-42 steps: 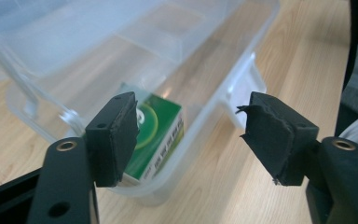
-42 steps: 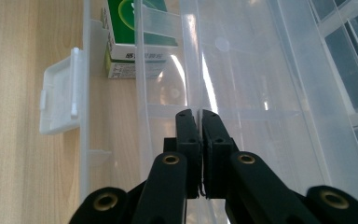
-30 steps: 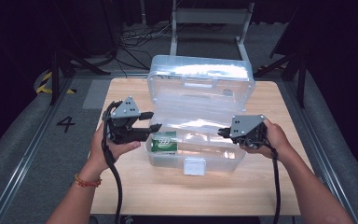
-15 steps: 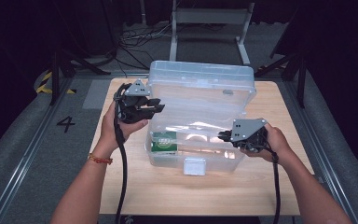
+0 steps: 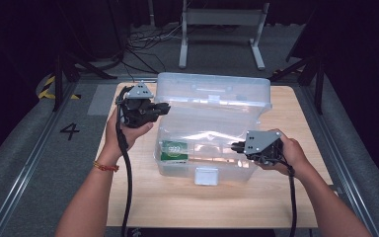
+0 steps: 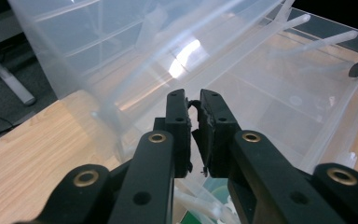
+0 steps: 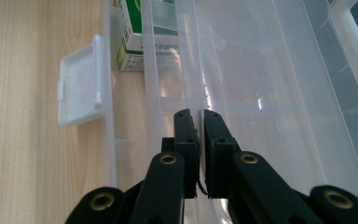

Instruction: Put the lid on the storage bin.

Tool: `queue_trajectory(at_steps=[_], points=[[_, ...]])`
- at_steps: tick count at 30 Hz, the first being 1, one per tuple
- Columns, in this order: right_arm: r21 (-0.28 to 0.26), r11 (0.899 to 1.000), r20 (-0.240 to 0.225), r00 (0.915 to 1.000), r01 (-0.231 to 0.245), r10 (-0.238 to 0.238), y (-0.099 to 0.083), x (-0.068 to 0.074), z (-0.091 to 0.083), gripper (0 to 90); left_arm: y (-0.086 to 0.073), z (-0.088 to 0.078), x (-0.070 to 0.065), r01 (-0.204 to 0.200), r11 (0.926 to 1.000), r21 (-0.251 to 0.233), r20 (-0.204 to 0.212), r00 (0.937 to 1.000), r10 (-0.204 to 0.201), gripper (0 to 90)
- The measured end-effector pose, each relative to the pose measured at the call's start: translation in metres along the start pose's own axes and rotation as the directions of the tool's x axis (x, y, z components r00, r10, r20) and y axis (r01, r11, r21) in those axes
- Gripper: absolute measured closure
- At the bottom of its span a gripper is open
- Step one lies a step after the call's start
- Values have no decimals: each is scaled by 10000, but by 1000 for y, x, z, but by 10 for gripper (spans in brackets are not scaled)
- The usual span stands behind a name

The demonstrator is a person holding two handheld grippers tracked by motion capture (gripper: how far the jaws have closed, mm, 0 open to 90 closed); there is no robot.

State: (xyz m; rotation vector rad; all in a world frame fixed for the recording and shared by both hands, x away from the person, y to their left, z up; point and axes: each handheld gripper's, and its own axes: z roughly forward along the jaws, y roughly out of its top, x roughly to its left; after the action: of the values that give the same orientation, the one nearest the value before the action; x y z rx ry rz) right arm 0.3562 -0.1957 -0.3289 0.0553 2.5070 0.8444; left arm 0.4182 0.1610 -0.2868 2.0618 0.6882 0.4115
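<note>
Two grippers work at one clear plastic box (image 5: pixel 205 148) that stands in the middle of a pale wooden worktop (image 5: pixel 143 207). Around the worktop lies a grey carpeted floor (image 5: pixel 29 163) with a white number four (image 5: pixel 69 131) marked on it near the worktop's left edge, and behind the far edge a metal stand (image 5: pixel 222 29) rises in a dark room. The box is made of smooth, see-through plastic with ribs moulded into it; its lid (image 5: pixel 212 98) is raised, hinged along the far side, and a flat white latch (image 5: pixel 206 175) hangs at the near wall. Inside, near the left wall, lies a small green and white carton (image 5: pixel 173 150). The left gripper (image 5: pixel 159 108) is at the left end of the raised lid, close to the far left corner of the worktop; its jaws have just been closing and in the left gripper view they stand almost together, with the thin lid edge seeming to be pinched between them. The right gripper (image 5: pixel 236 146) is at the right end of the box's near wall, and its jaws are clamped on the thin plastic rim there.
</note>
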Motion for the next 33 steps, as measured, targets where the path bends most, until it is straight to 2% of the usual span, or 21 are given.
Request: queue_trajectory(at_steps=[1, 2, 4, 9, 19, 24, 33], points=[[60, 10000, 40, 10000, 6, -7, -2, 0, 0, 860, 0, 1, 0, -132, 9998, 142, 2, 9999, 132, 857], [60, 10000, 15, 10000, -30, 30, -3, 0, 0, 860, 0, 2, 0, -53, 9999, 141, 23, 10000, 53, 859], [37, 10000, 69, 9999, -78, 78, -5, 0, 0, 857, 0, 3, 0, -141, 9995, 299, -45, 9999, 142, 864], [-5, 9999, 78, 9999, -145, 145, -7, 0, 0, 852, 0, 4, 0, -81, 9997, 240, 73, 9999, 79, 866], [-199, 9993, 323, 9990, -304, 311, -11, 4, 0, 813, -4, 3, -5, -324, 9988, 355, 147, 9994, 319, 889], [-244, 9981, 428, 9974, -566, 576, -14, 8, -3, 802, -11, 1, -9, -613, 9964, 582, 301, 9978, 596, 899], [-546, 9916, 605, 9909, -1171, 1203, -30, 11, -17, 798, -22, 0, -16, -696, 9954, 660, 512, 9965, 663, 900]])
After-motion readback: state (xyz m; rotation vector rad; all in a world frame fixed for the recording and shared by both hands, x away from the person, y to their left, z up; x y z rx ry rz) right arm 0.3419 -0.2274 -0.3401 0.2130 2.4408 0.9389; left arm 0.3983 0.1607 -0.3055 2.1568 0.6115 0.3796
